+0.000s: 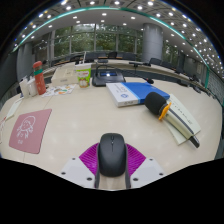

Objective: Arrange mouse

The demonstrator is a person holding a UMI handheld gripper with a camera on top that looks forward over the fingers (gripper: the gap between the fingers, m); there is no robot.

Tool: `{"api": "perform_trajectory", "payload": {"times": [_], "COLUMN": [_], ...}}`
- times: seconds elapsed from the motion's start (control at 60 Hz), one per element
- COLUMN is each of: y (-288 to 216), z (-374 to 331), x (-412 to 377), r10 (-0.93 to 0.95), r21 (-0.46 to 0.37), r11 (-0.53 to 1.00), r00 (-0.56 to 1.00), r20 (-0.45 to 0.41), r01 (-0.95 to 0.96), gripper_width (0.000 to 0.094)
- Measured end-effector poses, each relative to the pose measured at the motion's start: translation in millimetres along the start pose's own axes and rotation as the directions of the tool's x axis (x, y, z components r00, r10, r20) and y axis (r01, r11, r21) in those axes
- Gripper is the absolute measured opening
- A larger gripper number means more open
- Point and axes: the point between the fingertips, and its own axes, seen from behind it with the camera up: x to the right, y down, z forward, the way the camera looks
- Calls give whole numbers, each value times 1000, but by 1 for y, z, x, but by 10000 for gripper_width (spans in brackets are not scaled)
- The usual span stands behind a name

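Note:
A black computer mouse (112, 152) sits between my gripper's (112, 164) two fingers, its nose pointing away from me. The magenta pads (88, 156) press against both of its sides, so the gripper is shut on it. The mouse hovers over or just above the pale wooden table (90, 120); I cannot tell whether it touches. A pink mouse mat (30, 130) with a white drawing lies on the table to the left of the fingers, well apart from the mouse.
Beyond the fingers lie a blue and white book (135, 93) and, to the right, a folded black and yellow umbrella (176, 113). At the far left stand a bottle (39, 77) and white bags (70, 75), with a dark device (108, 76) behind.

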Motion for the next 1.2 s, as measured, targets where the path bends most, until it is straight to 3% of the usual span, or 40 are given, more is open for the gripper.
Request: {"api": "perform_trajectory", "payload": {"times": [0.1, 0.217, 0.333, 0.45, 0.617, 0.783, 1.0, 1.033, 1.1, 1.15, 1.2], "y": [-10, -68, -134, -160, -124, -65, -25, -25, -22, -28, -36], "z": [-7, -46, -88, -100, -67, -21, 5, 2, -9, -23, -44], "x": [-2, -24, -88, -176, -291, -349, -359, -357, -355, -352, -349], "r10": [-3, 2, -28, -36, -62, -99, -105, -96, -82, -75, -81], "r21": [1, 100, 201, 220, 144, 56, -19, -21, -46, -40, -15], "r11": [1000, 995, 979, 975, 989, 994, 994, 995, 995, 996, 996], "r00": [999, 997, 999, 998, 988, 980, 981, 982, 983, 984, 985], "r20": [-45, -74, -39, 49, 145, 175, 161, 163, 164, 162, 151], "r01": [3, 6, 36, 25, 41, 90, 109, 101, 91, 82, 84], "gripper_width": [334, 335, 333, 332, 332, 341, 485, 556, 865, 829, 866]}}
